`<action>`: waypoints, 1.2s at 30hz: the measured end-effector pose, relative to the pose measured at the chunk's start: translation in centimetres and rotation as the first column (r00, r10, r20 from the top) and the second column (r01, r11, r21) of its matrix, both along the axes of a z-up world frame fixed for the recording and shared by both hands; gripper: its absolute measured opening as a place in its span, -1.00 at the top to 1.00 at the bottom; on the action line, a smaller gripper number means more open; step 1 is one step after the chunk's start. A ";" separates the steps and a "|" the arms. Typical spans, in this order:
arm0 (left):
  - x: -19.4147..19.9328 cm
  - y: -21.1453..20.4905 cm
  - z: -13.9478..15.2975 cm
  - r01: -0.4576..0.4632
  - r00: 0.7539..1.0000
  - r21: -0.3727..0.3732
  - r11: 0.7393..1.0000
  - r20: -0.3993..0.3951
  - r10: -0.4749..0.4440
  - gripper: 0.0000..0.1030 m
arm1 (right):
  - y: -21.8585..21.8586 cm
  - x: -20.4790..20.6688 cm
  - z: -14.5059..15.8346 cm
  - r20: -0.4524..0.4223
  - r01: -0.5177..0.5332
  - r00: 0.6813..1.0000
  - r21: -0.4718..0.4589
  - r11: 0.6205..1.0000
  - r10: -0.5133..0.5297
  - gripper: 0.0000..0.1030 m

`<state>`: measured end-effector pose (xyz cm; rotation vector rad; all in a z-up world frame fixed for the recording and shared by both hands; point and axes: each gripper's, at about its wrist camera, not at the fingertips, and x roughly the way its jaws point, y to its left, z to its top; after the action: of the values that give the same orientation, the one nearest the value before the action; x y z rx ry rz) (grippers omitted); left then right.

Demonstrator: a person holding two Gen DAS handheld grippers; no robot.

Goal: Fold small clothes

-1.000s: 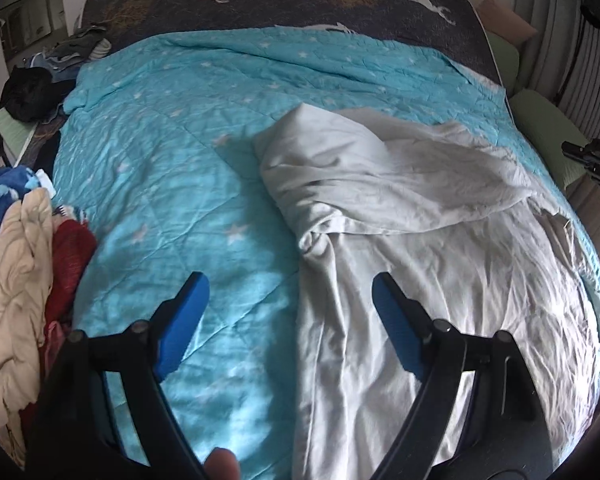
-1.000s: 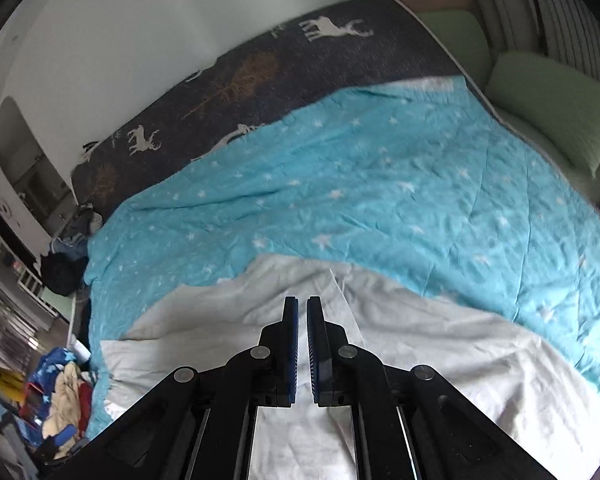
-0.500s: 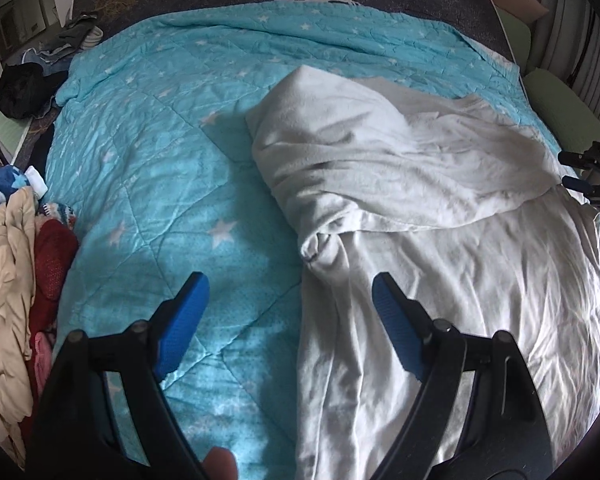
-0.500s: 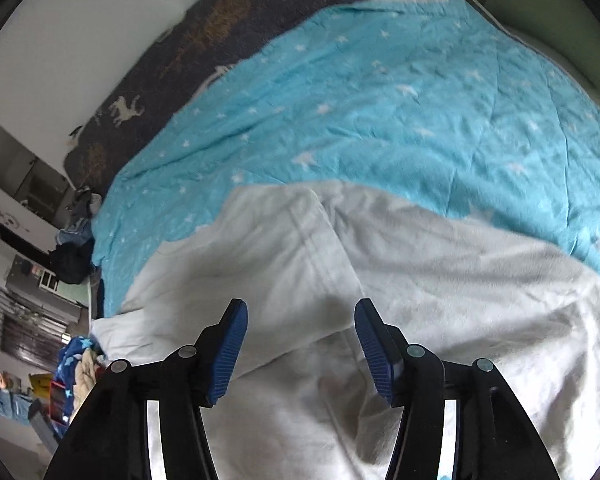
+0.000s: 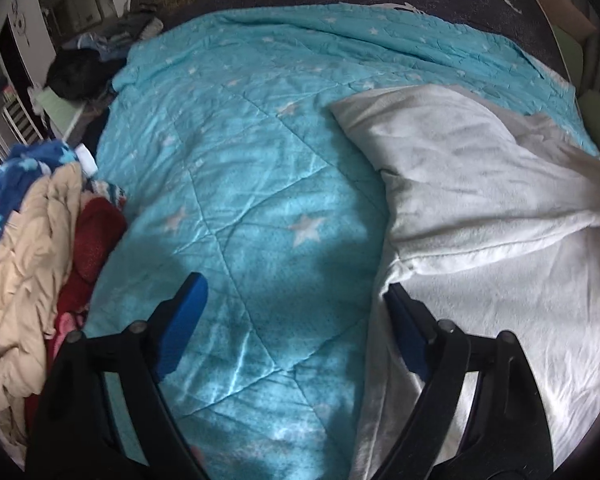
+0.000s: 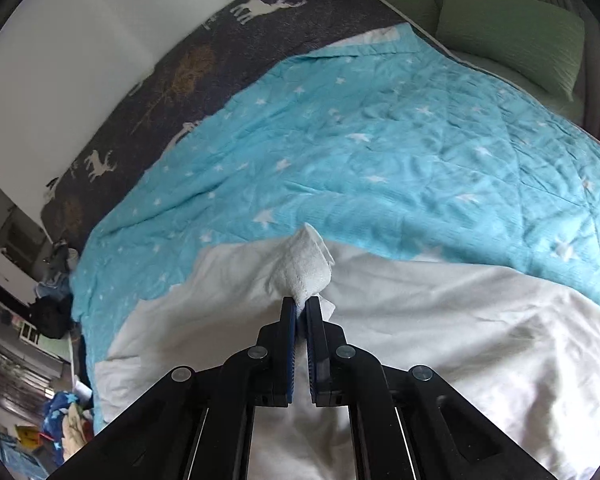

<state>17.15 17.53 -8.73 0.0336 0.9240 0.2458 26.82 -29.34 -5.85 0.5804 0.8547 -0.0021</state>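
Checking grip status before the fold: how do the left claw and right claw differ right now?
The left claw stands wide open; the right claw has just closed. The left holds nothing, over the blue star quilt; the right pinches a bunched fold of the white garment. Both have blue pads.

White garment (image 5: 500,208) cut off at right

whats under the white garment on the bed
The white garment lies on the turquoise star quilt, which shows all around it. Anything else beneath it is covered.
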 end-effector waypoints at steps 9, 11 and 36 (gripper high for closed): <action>-0.8 2.1 1.2 -0.015 1.000 -0.146 0.989 -0.005 0.015 -0.68 | -0.8 -1.5 1.9 0.009 -0.028 1.000 -0.170 0.985 0.030 0.25; -1.2 2.3 2.2 -0.017 1.000 -0.189 0.982 0.022 0.021 -0.68 | 0.0 -1.7 3.2 0.026 -0.047 0.998 -0.219 0.975 0.054 0.24; -0.2 2.3 2.4 0.195 0.981 -0.267 0.944 0.049 -0.189 -0.67 | 31.8 9.0 6.5 -0.065 -0.609 0.786 -0.257 0.750 0.615 -0.24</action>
<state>16.95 19.83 -6.31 -0.1316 0.9187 -0.0631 35.82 2.42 0.65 0.0211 0.9729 0.4887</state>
